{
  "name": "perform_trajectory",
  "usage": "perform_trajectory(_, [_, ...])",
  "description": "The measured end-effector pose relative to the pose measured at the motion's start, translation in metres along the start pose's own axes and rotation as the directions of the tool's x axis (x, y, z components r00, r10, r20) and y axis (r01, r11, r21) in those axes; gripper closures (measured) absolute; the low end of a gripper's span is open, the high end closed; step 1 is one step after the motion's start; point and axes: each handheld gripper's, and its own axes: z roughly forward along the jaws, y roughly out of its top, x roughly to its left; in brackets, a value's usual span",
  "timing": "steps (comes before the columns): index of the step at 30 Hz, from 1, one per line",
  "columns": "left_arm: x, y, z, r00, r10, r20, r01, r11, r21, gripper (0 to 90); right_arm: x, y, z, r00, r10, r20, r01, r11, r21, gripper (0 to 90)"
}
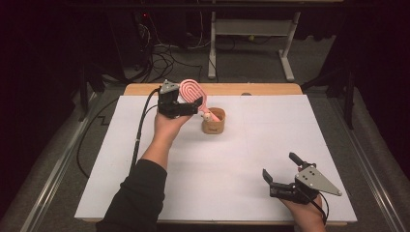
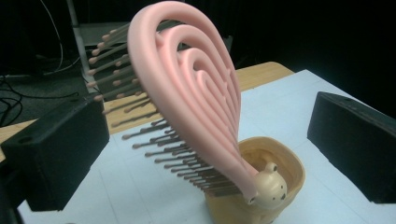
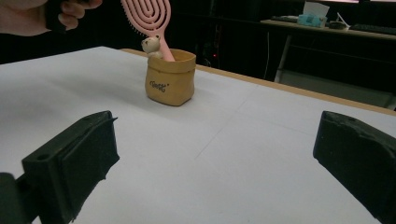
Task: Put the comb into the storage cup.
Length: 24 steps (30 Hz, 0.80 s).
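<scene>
A pink hairbrush (image 1: pixel 192 92) stands handle-down in a small tan cup (image 1: pixel 213 126) at the far middle of the white table top (image 1: pixel 222 179). A little bear figure (image 2: pixel 271 186) sits at the cup's rim. My left gripper (image 1: pixel 193 105) hovers at the brush head, open. In the left gripper view the brush (image 2: pixel 187 93) rises between the two wide-apart jaws, and neither pad presses on it. My right gripper (image 1: pixel 279 166) rests open near the front right of the table with nothing between its jaws. It faces the cup (image 3: pixel 170 79) and brush (image 3: pixel 149 16) from afar.
A wooden table edge (image 1: pixel 270 89) shows beyond the white sheet. Behind it on the floor are a white desk frame (image 1: pixel 251 29) and loose cables (image 1: pixel 164 58). The left gripper's cable (image 1: pixel 140 130) trails off the table's left side.
</scene>
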Motion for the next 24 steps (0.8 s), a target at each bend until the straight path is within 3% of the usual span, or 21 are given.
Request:
perform_trajectory(8, [0.003,-0.018,-0.01,0.9996,-0.009,0.027,0.009,0.9999,-0.006,0.0,0.0,-0.001,0.001,1.0,-0.001,0.002,0.001,1.0,0.007,0.4])
perform_trajectory(17, [0.008,-0.047,-0.023,0.9981,-0.046,0.041,0.046,0.9989,0.001,0.0,0.002,-0.003,0.003,1.0,-0.006,0.002,0.006,1.0,0.018,0.4])
perform_trajectory(21, [0.01,-0.058,-0.03,0.9989,-0.027,0.038,0.026,0.9995,0.018,0.0,0.002,-0.003,0.002,1.0,-0.008,0.005,0.008,1.0,0.02,0.4])
perform_trajectory(24, [0.012,-0.069,-0.039,0.998,-0.042,0.048,0.042,0.9991,0.009,0.0,0.001,-0.003,0.001,0.9999,-0.007,0.008,0.007,1.0,0.02,0.4])
